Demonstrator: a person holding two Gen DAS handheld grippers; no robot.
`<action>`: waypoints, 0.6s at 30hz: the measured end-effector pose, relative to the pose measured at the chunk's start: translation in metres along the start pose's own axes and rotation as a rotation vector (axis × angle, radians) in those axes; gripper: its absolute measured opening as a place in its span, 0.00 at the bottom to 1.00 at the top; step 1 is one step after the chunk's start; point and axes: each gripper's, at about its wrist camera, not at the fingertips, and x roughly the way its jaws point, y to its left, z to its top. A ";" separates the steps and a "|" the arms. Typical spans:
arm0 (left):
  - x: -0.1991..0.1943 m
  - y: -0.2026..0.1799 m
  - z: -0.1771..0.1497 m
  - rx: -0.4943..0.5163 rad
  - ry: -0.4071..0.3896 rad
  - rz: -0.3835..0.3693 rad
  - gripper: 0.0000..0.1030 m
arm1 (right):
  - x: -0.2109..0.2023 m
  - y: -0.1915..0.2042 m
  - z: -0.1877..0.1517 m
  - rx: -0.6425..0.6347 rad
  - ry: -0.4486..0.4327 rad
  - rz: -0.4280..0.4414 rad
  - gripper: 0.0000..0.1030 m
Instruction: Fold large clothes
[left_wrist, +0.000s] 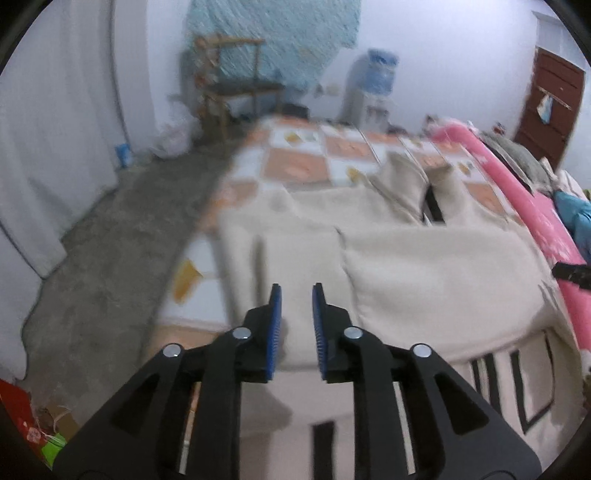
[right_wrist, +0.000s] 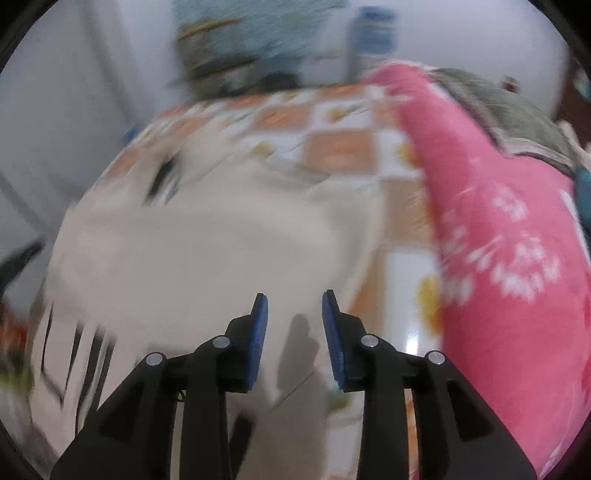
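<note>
A large cream garment with black lettering near its front edge lies folded across the bed; in the right wrist view the same cream garment fills the middle, blurred. My left gripper hovers over the garment's near left part, its blue pads a small gap apart with nothing between them. My right gripper hangs above the garment's right edge, jaws apart and empty, its shadow falling on the cloth below. The right gripper's black tip pokes in at the right edge of the left wrist view.
An orange-and-white checked sheet covers the bed. A pink flowered bolster runs along the bed's right side, with grey and blue cloth behind it. Grey floor, a white curtain, a wooden chair, a water dispenser and a brown door lie beyond.
</note>
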 end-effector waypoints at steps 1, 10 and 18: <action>0.010 -0.003 -0.003 0.007 0.051 -0.003 0.21 | 0.003 0.004 -0.006 -0.017 0.019 -0.005 0.30; -0.004 -0.012 -0.016 0.033 0.042 0.006 0.41 | -0.025 -0.022 -0.036 0.131 0.020 -0.096 0.33; 0.012 -0.017 -0.022 0.022 0.112 0.042 0.43 | -0.009 -0.004 -0.072 0.052 0.137 -0.208 0.52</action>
